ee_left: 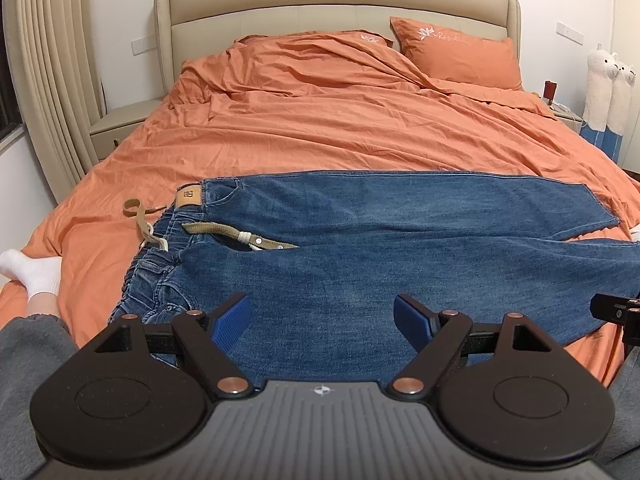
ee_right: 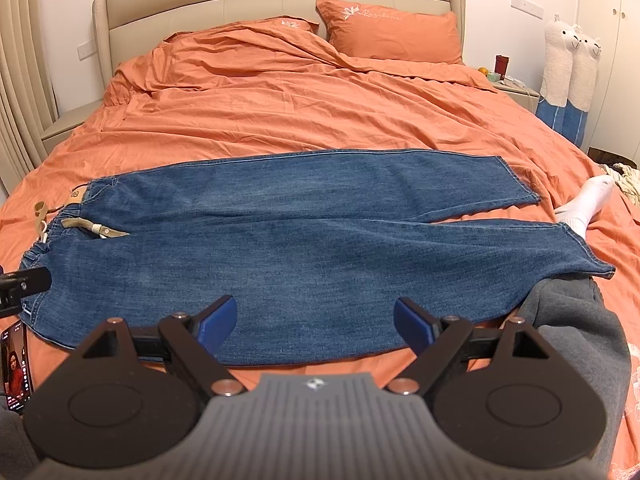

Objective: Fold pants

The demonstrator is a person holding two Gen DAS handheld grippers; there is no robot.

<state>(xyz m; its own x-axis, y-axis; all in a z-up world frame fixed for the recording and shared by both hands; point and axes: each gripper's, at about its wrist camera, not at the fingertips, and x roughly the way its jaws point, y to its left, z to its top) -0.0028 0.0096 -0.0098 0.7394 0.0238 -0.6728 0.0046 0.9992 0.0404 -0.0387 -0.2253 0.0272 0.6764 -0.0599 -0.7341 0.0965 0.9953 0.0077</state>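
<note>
Blue jeans (ee_left: 360, 248) lie flat across the orange bed, waistband at the left with a tan drawstring (ee_left: 224, 230) and a tan leather patch (ee_left: 188, 196), the two legs reaching right. They also show in the right wrist view (ee_right: 304, 248). My left gripper (ee_left: 322, 320) is open and empty, held above the near edge of the jeans by the waist end. My right gripper (ee_right: 314, 322) is open and empty, above the near leg's lower edge. A part of the right gripper (ee_left: 616, 312) shows at the far right of the left wrist view.
The orange duvet (ee_left: 320, 128) covers the bed, with pillows (ee_left: 460, 52) at the beige headboard. The person's white-socked feet (ee_left: 36, 272) (ee_right: 584, 204) and grey-trousered legs (ee_right: 572, 320) rest on the bed on both sides. A phone (ee_right: 16, 368) lies at the near left. Nightstands flank the bed.
</note>
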